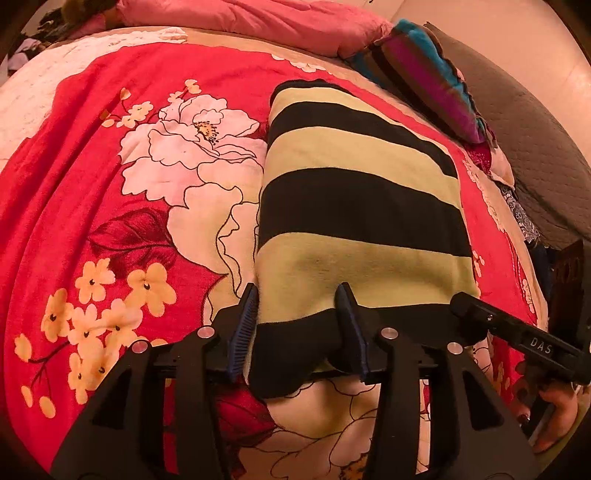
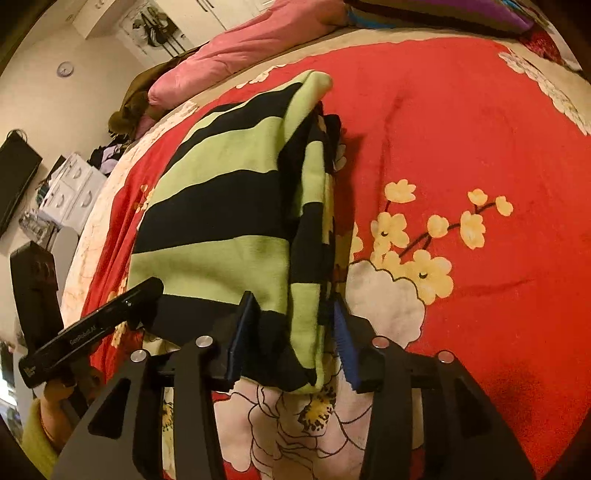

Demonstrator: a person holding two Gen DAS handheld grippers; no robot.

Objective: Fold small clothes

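Under me spreads the bed with its red floral blanket, one big soft surface, and that is why the work sits here: it gives room to lay cloth flat. Up at the far edge lie one pink pillow and one striped cushion, both well clear of the job. In the middle lies the single garment, one green-and-black striped top, already doubled lengthwise into a long strip running away from me, its layered side edges showing in the right view. I work two grippers, one in each hand, and both sit at the near hem, because I judge the next fold carries this end up toward the far end. My left gripper straddles the near left corner, its two blue pads partly closed with the black band bunched between them, pinching the cloth. My right gripper does likewise on the near right corner, jaws drawn in on the stacked edge.
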